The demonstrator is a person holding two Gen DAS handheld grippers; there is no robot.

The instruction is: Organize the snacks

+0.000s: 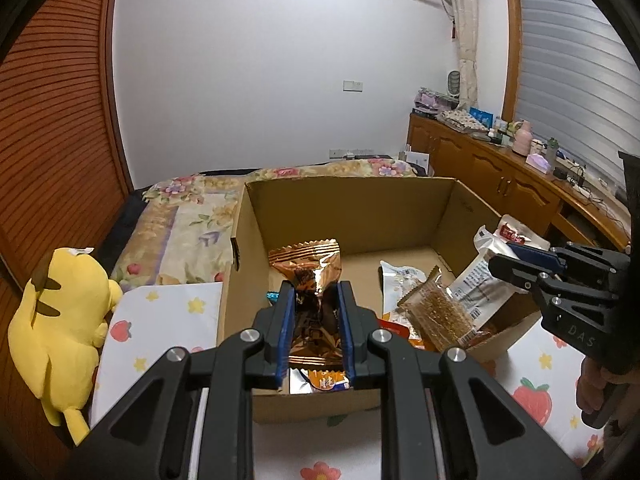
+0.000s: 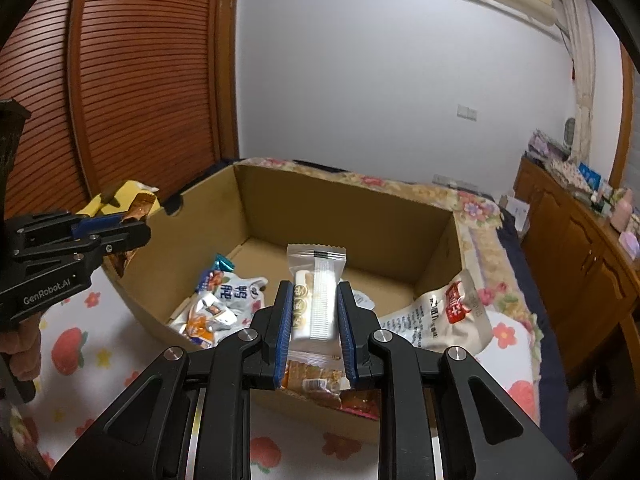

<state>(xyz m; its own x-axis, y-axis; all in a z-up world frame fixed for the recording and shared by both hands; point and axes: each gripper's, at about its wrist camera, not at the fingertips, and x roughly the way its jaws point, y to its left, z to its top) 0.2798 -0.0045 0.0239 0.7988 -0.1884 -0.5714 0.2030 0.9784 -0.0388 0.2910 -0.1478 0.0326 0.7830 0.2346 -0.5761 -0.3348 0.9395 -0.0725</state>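
My left gripper is shut on a shiny copper-brown snack packet, held above the near left corner of an open cardboard box. My right gripper is shut on a clear white snack bar packet, held above the box's near wall. The right gripper also shows in the left wrist view, and the left gripper shows in the right wrist view. Several snack packets lie on the box floor.
The box stands on a bed with a strawberry-print sheet. A yellow plush toy lies at the left. A large white snack bag leans on the box's right wall. A wooden cabinet with clutter runs along the right.
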